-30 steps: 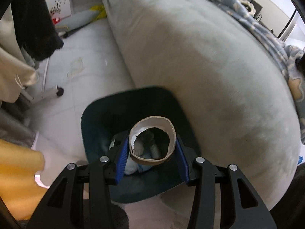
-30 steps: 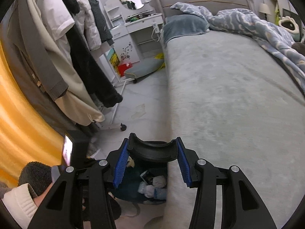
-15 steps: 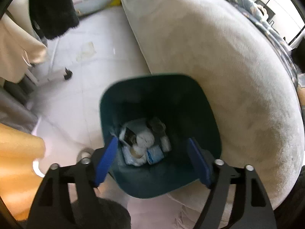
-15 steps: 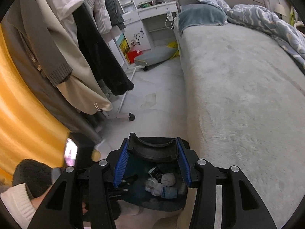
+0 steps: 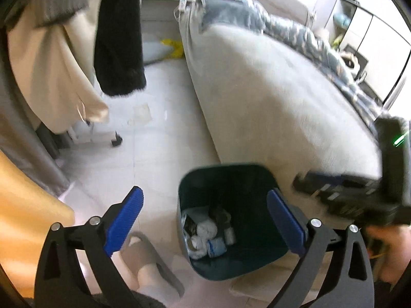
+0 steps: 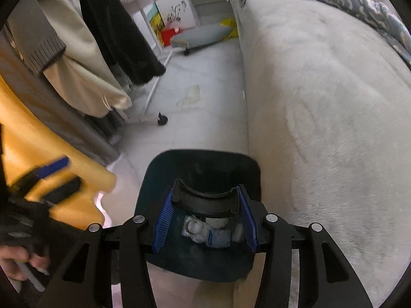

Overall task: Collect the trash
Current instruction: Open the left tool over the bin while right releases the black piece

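The left gripper (image 5: 204, 209) was seen spread wide with nothing between its blue pads (image 5: 123, 217); its jaws had just been opening, and the space between them framed the open trash bin (image 5: 259, 177) below. In the right wrist view, the right gripper (image 6: 204, 219) was clamped on a black curved plastic piece (image 6: 205, 201), which was held crosswise between the blue pads directly above the bin's mouth.

The dark teal bin was set on the pale tiled floor (image 5: 159, 159), touching the foot corner of a bed covered in a grey plush blanket (image 6: 321, 102), which lay from twelve to three o'clock of the bin. At the bottom of the bin, crumpled white tissues and wrappers (image 5: 205, 233) were heaped.

At seven o'clock of the bin in the left view, a foot in a grey slipper (image 5: 151, 259) was visible. At ten to eleven o'clock, coats (image 6: 84, 59) were hung on a wheeled rack, with a flattened scrap (image 6: 191, 93) on the floor beyond. A rumpled blue-patterned duvet (image 5: 295, 30) was spread at the far end of the bed.
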A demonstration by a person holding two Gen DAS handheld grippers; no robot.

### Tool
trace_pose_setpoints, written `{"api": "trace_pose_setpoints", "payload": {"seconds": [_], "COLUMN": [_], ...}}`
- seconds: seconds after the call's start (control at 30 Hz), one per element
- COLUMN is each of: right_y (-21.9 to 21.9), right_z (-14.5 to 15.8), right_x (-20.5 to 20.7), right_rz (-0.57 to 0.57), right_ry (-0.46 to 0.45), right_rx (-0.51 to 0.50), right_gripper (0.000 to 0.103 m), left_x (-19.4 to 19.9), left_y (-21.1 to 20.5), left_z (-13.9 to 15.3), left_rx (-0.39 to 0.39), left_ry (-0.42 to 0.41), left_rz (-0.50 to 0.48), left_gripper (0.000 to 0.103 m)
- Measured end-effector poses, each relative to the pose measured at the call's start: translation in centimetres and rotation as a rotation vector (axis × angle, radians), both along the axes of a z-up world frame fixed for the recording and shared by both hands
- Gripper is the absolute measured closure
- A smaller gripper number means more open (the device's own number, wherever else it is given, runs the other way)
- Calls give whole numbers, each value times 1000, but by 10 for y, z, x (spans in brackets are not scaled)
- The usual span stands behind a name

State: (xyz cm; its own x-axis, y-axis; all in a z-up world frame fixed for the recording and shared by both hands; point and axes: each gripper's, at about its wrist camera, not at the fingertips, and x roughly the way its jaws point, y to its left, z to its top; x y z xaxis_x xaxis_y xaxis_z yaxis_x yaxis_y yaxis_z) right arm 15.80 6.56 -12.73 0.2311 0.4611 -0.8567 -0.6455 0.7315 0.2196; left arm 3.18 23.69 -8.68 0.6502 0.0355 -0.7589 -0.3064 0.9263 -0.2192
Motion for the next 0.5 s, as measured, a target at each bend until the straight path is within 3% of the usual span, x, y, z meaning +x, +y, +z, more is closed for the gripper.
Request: {"api": "trace_pose_setpoints", "payload": {"seconds": [0.27, 0.4, 0.5], "right_y": [11, 7, 3], "right_z": [-18, -15, -8], "right_x": [-7, -9, -12], "right_rz": [49, 46, 49], "right_ry": [15, 10, -16], "right_rx": [-57, -47, -37], "right_gripper": [52, 30, 25], "left_x": [-14, -18, -24], "left_y": [-6, -14, -20], "left_z": [50, 69, 77], "left_rx": [45, 73, 108], "left_ry": [-120, -151, -150], "left_rz": [19, 13, 19], "left_gripper": [3, 3, 3]}}
